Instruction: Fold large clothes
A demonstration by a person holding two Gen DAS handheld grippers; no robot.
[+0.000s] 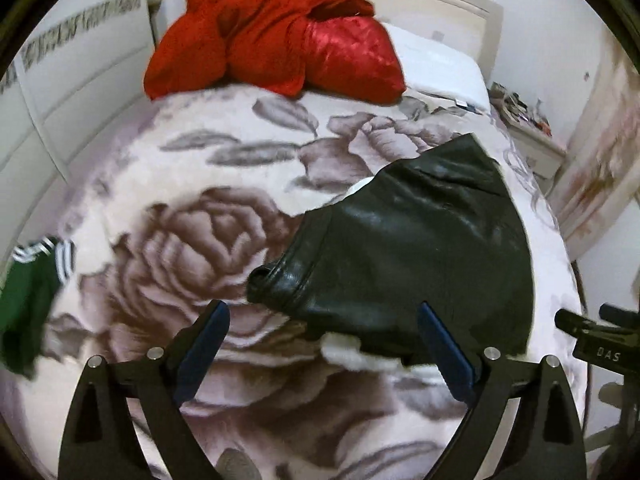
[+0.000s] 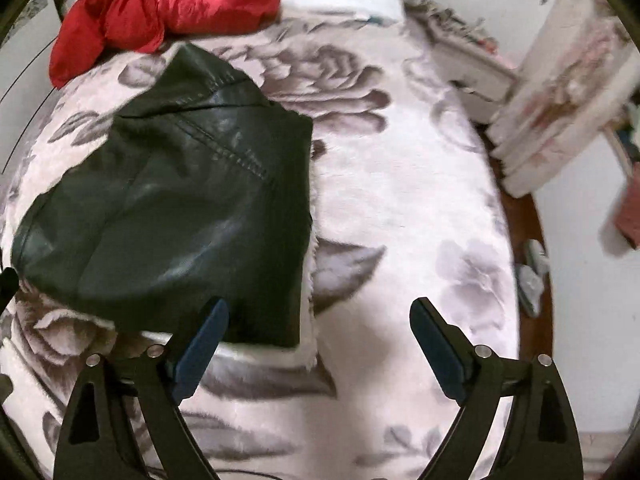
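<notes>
A black leather jacket [image 1: 404, 240] with white fleece lining lies folded on the rose-patterned blanket [image 1: 192, 232]. It also shows in the right wrist view [image 2: 180, 200], left of centre. My left gripper [image 1: 322, 312] is open and empty, hovering over the jacket's near left corner. My right gripper [image 2: 318, 310] is open and empty, over the jacket's near right edge and the blanket [image 2: 400, 200]. The right gripper's body [image 1: 600, 340] shows at the right edge of the left wrist view.
A crumpled red jacket [image 1: 276, 28] lies at the head of the bed, also in the right wrist view [image 2: 168, 4]. A green garment with white stripes [image 1: 28, 288] lies at the left edge. A cluttered bedside table [image 1: 528, 124] and a floral curtain [image 2: 560, 92] stand right.
</notes>
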